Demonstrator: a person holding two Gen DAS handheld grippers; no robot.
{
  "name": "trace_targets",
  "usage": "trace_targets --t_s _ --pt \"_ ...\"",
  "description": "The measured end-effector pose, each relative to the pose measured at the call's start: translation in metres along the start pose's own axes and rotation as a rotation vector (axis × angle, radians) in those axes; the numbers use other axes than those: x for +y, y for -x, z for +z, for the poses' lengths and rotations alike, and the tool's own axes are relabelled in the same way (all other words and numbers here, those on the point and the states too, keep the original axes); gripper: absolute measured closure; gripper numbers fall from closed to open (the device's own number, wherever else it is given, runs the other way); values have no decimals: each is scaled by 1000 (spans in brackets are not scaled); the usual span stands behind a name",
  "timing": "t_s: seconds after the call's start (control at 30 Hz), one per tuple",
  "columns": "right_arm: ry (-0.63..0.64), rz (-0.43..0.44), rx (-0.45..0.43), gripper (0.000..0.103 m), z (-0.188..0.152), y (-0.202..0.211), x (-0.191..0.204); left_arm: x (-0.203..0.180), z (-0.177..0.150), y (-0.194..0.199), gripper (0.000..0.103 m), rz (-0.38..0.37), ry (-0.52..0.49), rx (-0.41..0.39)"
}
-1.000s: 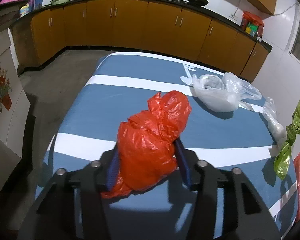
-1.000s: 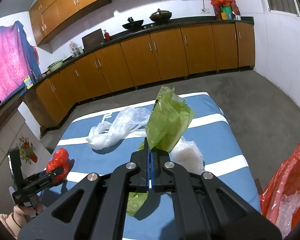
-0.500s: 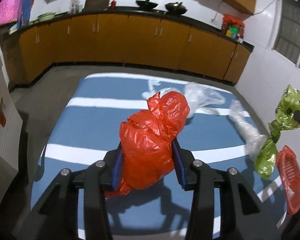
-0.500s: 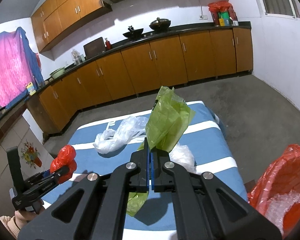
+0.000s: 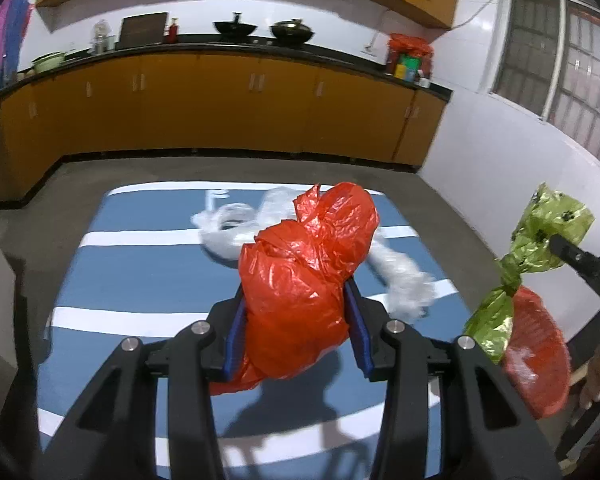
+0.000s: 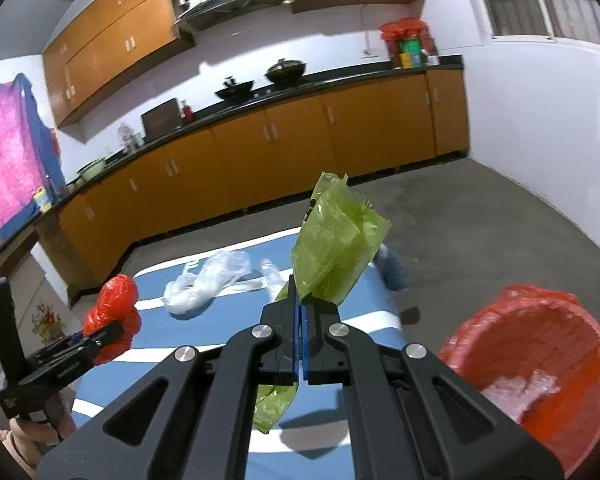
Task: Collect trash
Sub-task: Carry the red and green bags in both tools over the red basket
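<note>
The coming move turns on where the red-lined bin (image 6: 540, 364) sits relative to the two loads: in the right wrist view it lies at about four o'clock from the right gripper (image 6: 300, 312), low and just off the near right corner of the blue-and-white striped table (image 6: 204, 332), so the right hand is plainly the nearer one. That gripper is clenched tight on the green bag (image 6: 336, 240), pinching it at a narrow waist; the bag's long axis runs roughly twelve to six o'clock, one lobe standing above the jaws and a tail hanging below. In the left wrist view the left gripper (image 5: 296, 320) grasps the crumpled red bag (image 5: 304, 276), its blue pads pressed into both sides of the bundle, which bulges up toward one o'clock. From there the bin (image 5: 536, 360) lies at about three to four o'clock, beyond the green bag (image 5: 540, 236). Both grippers point forward and downward over the table. Clear plastic bags (image 5: 236, 228) lie on the table's far half, at twelve o'clock, not yet collected. The right load likely goes in first.
</note>
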State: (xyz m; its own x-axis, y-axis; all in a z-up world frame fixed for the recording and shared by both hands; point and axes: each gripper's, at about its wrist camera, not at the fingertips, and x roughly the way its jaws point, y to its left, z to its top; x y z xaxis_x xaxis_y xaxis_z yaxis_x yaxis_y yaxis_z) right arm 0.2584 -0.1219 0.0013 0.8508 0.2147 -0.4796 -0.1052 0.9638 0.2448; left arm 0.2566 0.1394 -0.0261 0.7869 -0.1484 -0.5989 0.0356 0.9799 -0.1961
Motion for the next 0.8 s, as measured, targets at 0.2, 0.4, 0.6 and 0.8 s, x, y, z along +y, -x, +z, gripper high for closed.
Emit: trace_targets --t_s 0.2,0.4,0.6,0.8 --pt "-30 -57 -24 102 -2 22 -23 -38 -1 6 60 -64 -41 -4" --pt "-57 -114 -42 102 -6 44 -54 -78 -4 6 60 -124 -84 0" --pt "-94 -184 -54 102 -12 65 -86 -121 -9 2 60 -200 -124 16" --pt "-109 -290 -68 102 -19 90 -117 -169 -17 -8 60 -286 -157 46"
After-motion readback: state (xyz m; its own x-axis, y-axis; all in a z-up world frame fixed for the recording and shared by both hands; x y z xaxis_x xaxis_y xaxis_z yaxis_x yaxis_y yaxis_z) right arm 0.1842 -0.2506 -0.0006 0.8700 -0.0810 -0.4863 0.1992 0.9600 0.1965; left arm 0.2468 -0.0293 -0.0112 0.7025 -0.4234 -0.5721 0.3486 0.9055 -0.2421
